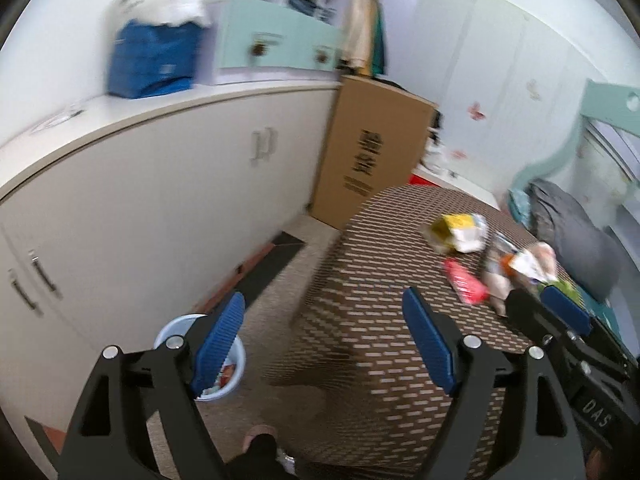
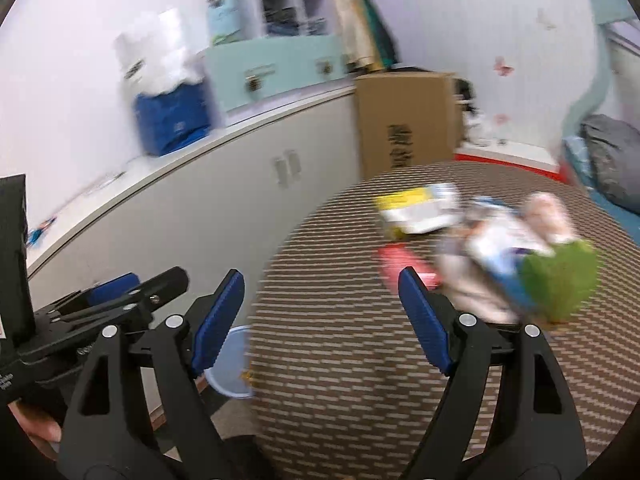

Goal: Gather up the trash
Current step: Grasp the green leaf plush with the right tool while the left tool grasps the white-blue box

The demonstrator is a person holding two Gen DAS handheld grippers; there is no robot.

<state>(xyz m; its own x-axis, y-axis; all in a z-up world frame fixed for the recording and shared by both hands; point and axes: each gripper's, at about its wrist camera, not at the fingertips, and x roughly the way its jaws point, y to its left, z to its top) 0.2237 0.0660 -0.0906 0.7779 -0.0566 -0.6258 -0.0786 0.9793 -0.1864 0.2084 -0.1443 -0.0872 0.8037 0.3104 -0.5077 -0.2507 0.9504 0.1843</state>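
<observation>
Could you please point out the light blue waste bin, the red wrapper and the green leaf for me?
Light blue waste bin (image 1: 236, 376), left wrist view, right rim.
Red wrapper (image 1: 466, 282), left wrist view, middle.
Green leaf (image 2: 558, 282), right wrist view, centre of blade.

We note both grippers, left gripper (image 1: 324, 340) and right gripper (image 2: 322, 320): black frames, ribbed blue pads, silver screws.

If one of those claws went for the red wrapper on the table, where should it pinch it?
Probably across its narrow width, coming down from above. The red wrapper looks long, thin and flat on the patterned table, lying clear of the yellow-and-white packet, so open jaws could straddle it there. Blur hides finer detail.
</observation>
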